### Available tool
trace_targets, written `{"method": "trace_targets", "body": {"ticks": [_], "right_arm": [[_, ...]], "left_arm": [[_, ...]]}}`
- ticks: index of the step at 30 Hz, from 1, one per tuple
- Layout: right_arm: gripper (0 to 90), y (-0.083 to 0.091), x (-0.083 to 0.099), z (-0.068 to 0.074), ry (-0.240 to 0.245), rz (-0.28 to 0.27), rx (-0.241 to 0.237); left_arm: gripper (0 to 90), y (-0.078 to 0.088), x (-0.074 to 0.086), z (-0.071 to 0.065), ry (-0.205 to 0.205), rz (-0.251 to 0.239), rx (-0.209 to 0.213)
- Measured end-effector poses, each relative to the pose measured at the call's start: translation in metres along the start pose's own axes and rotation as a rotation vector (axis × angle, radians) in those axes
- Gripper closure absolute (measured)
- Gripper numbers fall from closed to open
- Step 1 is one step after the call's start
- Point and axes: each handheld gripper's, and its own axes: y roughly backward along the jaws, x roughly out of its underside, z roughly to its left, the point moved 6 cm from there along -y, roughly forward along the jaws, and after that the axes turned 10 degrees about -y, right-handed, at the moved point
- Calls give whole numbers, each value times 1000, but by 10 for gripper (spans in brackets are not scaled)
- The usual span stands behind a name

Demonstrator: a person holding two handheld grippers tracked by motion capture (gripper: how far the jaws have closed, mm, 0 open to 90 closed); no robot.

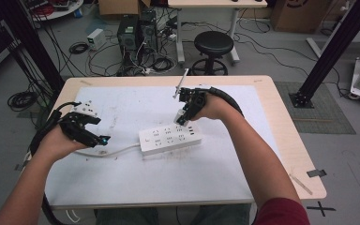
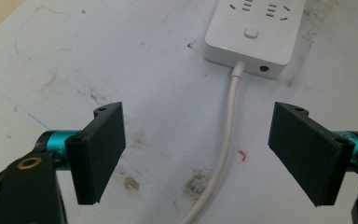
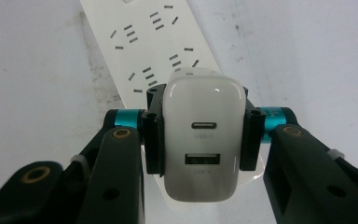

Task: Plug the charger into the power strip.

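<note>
White glossy plastic charger block (image 3: 201, 140), its USB-C slot above a USB-A slot, sat clamped between the jaws of the right gripper (image 3: 200, 135), held just above the long white plastic power strip (image 1: 170, 138) lying mid-table on the scuffed white tabletop (image 1: 136, 178). Left gripper (image 2: 198, 149) hovered near the strip's cord end with jaws wide apart and nothing gripped; the white cord (image 2: 223, 154) ran across the table beneath the gap.

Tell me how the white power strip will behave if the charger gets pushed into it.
The flat white plastic power strip lies unheld on the smooth table, so it will probably slide rather than tip. Its thin white cord looks floppy and likely won't anchor it.
</note>
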Motion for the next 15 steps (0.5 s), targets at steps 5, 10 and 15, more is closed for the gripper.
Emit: {"method": "trace_targets", "body": {"ticks": [5,10,15], "right_arm": [[632,-13,-4,-2,63,70,18],[632,-21,-5,-3,125,119,24],[632,-24,-6,-2,172,143,32]], "left_arm": [[189,-3,0,-2,-8,-2,-12],[189,-2,1,-3,-6,-4,-16],[189,-3,2,-4,11,-14,-17]]}}
